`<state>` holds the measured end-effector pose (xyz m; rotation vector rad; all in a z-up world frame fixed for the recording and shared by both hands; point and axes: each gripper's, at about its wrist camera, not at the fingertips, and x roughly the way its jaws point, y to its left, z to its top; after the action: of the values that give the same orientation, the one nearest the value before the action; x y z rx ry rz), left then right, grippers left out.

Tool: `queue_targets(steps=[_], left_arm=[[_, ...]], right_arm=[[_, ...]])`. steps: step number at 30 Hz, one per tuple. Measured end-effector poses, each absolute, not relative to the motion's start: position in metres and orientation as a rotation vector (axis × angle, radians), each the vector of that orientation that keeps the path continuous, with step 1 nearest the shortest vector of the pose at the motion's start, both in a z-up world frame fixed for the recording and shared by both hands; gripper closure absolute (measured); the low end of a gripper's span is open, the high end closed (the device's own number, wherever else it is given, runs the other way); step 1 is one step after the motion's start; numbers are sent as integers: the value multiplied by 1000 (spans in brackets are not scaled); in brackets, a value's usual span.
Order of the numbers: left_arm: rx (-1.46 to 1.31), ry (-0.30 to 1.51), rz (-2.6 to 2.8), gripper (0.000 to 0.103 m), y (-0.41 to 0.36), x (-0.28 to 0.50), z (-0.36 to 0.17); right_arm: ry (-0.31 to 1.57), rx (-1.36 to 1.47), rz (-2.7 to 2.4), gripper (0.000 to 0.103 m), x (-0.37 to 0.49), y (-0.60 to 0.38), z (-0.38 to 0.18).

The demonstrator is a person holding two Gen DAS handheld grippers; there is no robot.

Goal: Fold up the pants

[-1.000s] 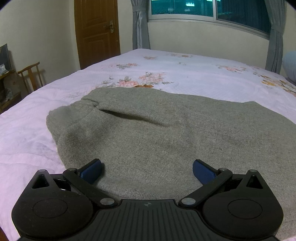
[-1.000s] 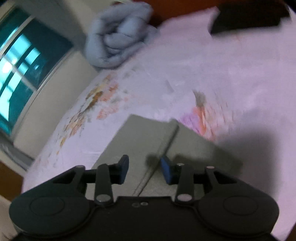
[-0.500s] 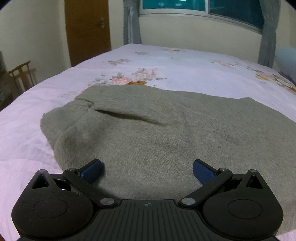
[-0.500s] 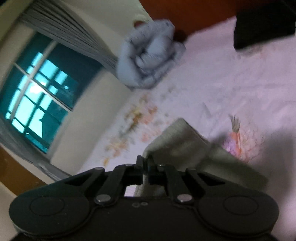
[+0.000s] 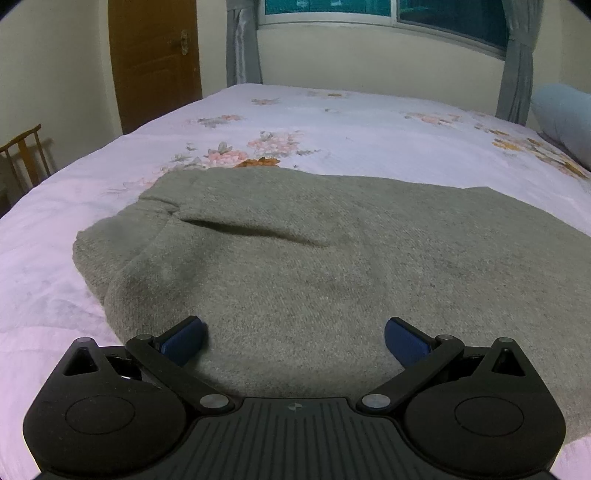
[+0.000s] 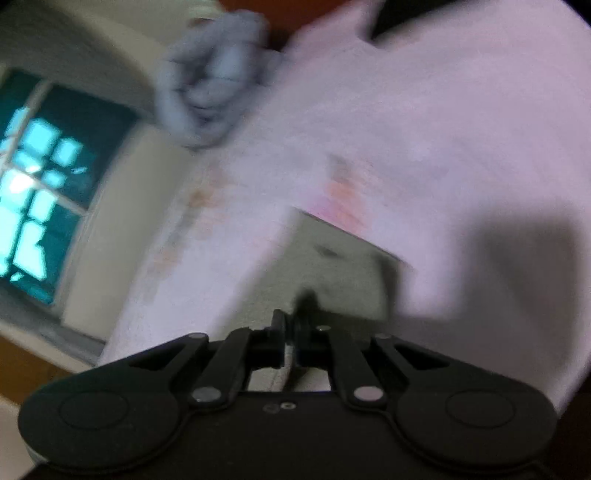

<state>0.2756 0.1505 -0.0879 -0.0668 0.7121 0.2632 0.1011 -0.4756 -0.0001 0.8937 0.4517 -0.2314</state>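
Note:
Grey knit pants (image 5: 314,266) lie spread across the pink floral bedspread (image 5: 332,122), waist end at the left with a dark fold crease. My left gripper (image 5: 293,338) hovers just over their near edge, jaws wide open with nothing between the blue pads (image 5: 184,338). In the blurred right wrist view, my right gripper (image 6: 290,334) is shut on the leg end of the pants (image 6: 332,266), and the grey cloth runs out from between the closed fingers, lifted off the bedspread (image 6: 443,147).
A rolled light-blue blanket (image 6: 210,92) lies at the head of the bed, also seen as a blanket (image 5: 561,118) at the right edge. A brown door (image 5: 155,62), a wooden chair (image 5: 22,155), and a curtained window (image 5: 388,14) lie beyond the bed.
My right gripper closed on the pants' leg end and moved sideways with it, lifting the cloth. The left gripper stayed open, tipping a little so that more of the room shows.

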Motion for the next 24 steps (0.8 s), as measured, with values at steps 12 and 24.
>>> queue_targets(steps=[12,24], left_arm=[[-66,697,264,0,150,271,-89],[-65,699,258,0,150,270,-88]], right_arm=[[346,736,-140,103,103,-469,44],[458,928,-231,103,99,-501,-37]])
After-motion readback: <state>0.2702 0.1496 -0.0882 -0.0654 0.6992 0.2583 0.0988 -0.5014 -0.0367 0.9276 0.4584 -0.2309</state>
